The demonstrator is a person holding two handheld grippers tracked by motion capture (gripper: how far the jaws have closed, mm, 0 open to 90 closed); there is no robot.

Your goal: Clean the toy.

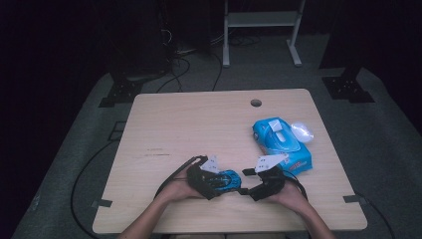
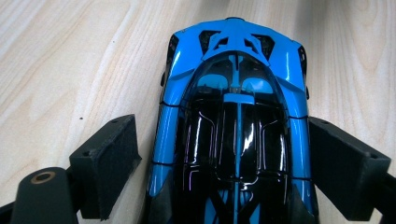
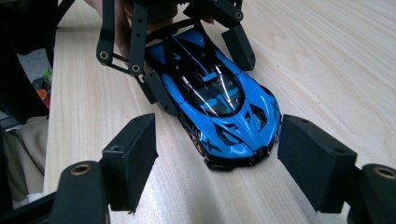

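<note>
A blue and black toy sports car (image 1: 225,179) stands on the wooden table (image 1: 199,124) near its front edge. My left gripper (image 1: 228,180) comes in from the left and straddles the car's rear half. In the left gripper view the car (image 2: 233,121) lies between the two pads, and bare wood shows between the left pad (image 2: 109,161) and the car's side, so my left gripper (image 2: 229,168) is open. My right gripper (image 1: 245,181) faces it from the right. It stands open (image 3: 224,161), with the car's nose (image 3: 233,154) just between its pads and a gap on each side.
A blue wipes pack (image 1: 281,142) lies at the table's right, with a clear plastic piece (image 1: 302,132) beside it. A cable hole (image 1: 256,103) sits near the far edge. A white frame (image 1: 261,30) and cables stand on the floor behind.
</note>
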